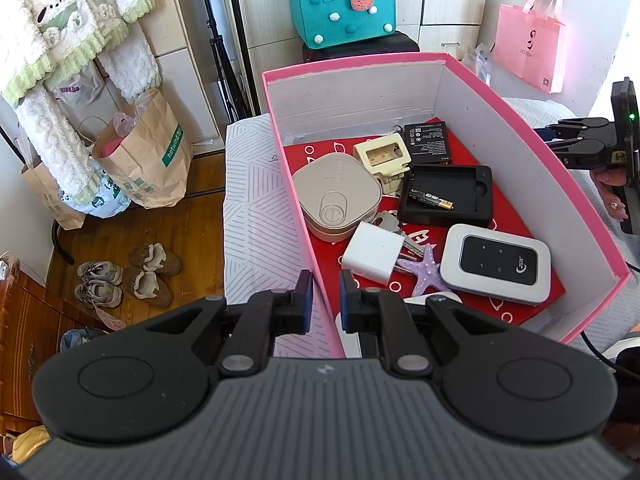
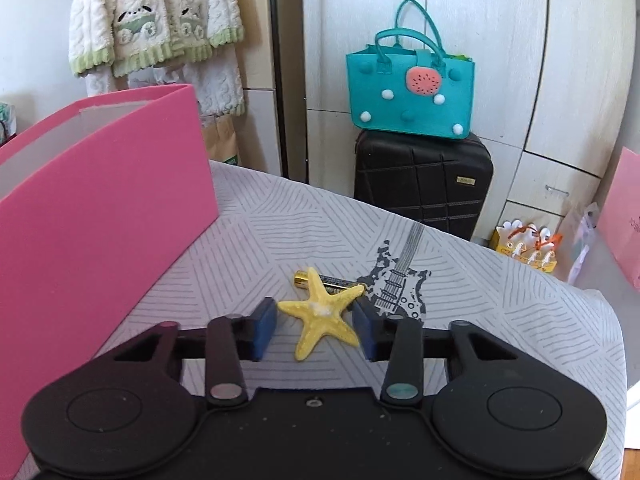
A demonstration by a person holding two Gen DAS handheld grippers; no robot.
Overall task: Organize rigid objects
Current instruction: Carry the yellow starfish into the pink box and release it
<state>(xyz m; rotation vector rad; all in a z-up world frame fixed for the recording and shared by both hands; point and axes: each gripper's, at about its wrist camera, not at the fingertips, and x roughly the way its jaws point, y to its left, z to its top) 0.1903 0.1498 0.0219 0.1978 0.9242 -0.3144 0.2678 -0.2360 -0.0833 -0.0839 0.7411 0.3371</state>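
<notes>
A pink box [image 1: 520,128] stands on the patterned bed cover; it also shows in the right wrist view [image 2: 100,184]. Inside lie a beige case [image 1: 336,200], white adapter [image 1: 372,256], purple starfish [image 1: 424,268], white pocket router [image 1: 496,264], black tray [image 1: 472,188] with a battery [image 1: 432,200], cream plug [image 1: 382,154], black battery pack [image 1: 428,138] and keys [image 1: 386,220]. My left gripper [image 1: 324,304] straddles the box's near wall, jaws slightly apart, holding nothing. My right gripper [image 2: 316,330] is open around a yellow starfish [image 2: 322,312] on the cover. A battery [image 2: 332,280] lies behind it.
A teal felt bag [image 2: 412,92] sits on a black suitcase [image 2: 424,184] beyond the bed. Paper bags [image 1: 144,156] and shoes [image 1: 128,276] are on the wooden floor at left. A pink bag [image 1: 528,48] hangs at right. The right gripper shows at the left view's edge [image 1: 580,136].
</notes>
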